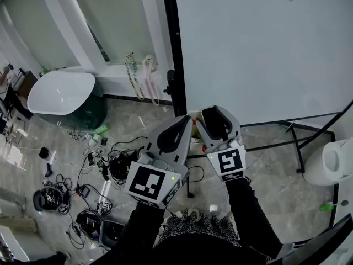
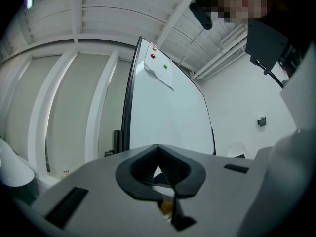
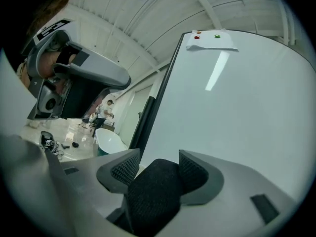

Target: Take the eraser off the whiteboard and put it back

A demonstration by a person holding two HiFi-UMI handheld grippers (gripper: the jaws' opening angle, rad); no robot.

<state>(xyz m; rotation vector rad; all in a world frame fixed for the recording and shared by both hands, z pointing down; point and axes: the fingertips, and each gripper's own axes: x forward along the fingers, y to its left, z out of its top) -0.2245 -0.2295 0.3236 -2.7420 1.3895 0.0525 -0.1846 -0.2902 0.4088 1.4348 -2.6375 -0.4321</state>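
Eraser (image 3: 150, 196) clamped in right gripper (image 3: 158, 163) before whiteboard (image 3: 237, 112); left gripper (image 2: 158, 148) jaws together; cables (image 1: 118, 162) litter floor (image 1: 265, 173)

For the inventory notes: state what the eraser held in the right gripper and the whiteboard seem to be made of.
eraser: soft felt or woven fabric, matte black; a fine textured weave shows, with no shine.
whiteboard: smooth glossy white panel, possibly coated steel; it shows a bright reflection, and small magnets seem to pin a paper to it.
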